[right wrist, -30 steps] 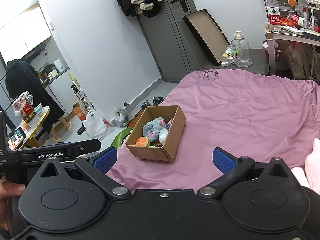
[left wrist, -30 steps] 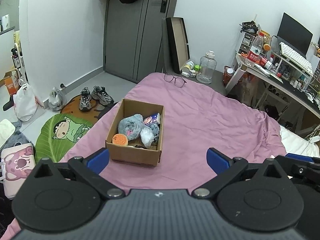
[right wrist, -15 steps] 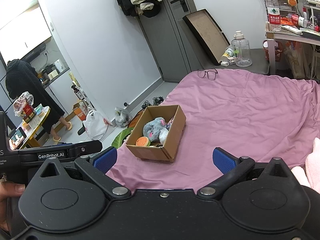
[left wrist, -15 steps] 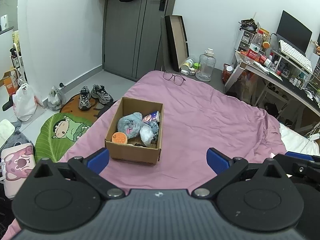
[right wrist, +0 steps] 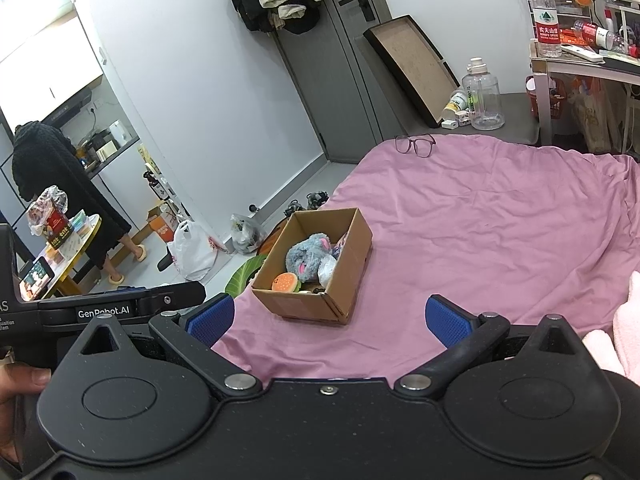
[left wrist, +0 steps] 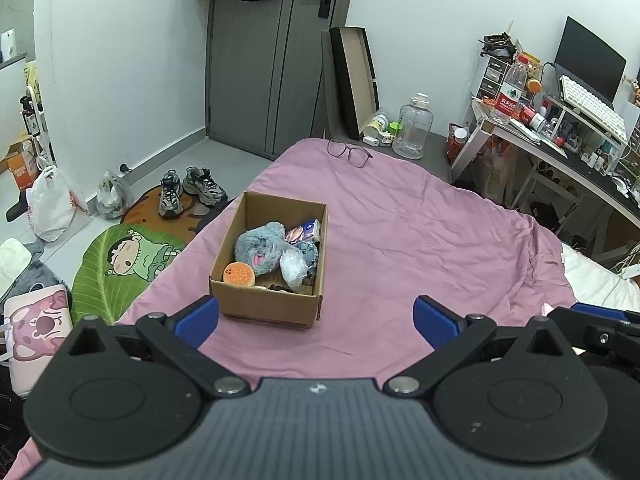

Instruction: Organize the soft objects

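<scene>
Hovering with both the left gripper (left wrist: 316, 318) and right gripper (right wrist: 330, 316) spread wide and empty, well short of the cardboard box (left wrist: 270, 308) at frame centre holding the grey plush (left wrist: 260, 248), so descend straight from above onto 1 toy.

both hand-held grippers, left (left wrist: 316, 322) and right (right wrist: 327, 322), wide apart, empty
</scene>
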The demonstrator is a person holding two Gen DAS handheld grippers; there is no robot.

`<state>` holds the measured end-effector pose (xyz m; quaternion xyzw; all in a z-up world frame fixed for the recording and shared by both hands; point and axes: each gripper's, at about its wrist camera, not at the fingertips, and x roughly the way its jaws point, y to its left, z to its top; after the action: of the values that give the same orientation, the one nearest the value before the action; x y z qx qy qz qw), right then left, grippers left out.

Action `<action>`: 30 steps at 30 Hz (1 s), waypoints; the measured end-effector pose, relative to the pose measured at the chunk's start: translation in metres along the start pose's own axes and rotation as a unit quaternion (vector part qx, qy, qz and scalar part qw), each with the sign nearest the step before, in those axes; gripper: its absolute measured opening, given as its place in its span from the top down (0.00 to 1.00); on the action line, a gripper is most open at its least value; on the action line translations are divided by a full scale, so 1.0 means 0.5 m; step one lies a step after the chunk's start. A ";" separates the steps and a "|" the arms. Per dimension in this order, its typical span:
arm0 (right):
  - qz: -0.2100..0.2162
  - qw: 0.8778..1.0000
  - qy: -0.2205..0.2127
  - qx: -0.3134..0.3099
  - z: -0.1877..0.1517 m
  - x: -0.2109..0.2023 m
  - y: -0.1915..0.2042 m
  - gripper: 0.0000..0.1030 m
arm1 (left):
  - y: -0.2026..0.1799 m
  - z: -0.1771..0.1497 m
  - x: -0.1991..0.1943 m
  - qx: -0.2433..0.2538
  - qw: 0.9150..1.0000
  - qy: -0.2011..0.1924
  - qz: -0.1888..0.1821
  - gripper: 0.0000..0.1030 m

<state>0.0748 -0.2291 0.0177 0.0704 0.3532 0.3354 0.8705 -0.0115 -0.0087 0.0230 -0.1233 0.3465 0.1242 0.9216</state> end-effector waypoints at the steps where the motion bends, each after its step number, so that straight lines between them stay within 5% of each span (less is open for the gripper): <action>1: 0.000 1.000 0.000 0.000 0.000 0.000 -0.001 0.00 | 0.000 0.000 0.000 0.000 1.000 0.000 0.000 0.00; 30: 0.002 1.000 -0.003 0.004 -0.004 0.000 -0.004 0.00 | 0.001 0.002 0.001 0.001 1.000 0.000 0.002 0.00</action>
<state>0.0744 -0.2309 0.0157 0.0757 0.3514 0.3357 0.8707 -0.0107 -0.0078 0.0233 -0.1216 0.3474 0.1251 0.9214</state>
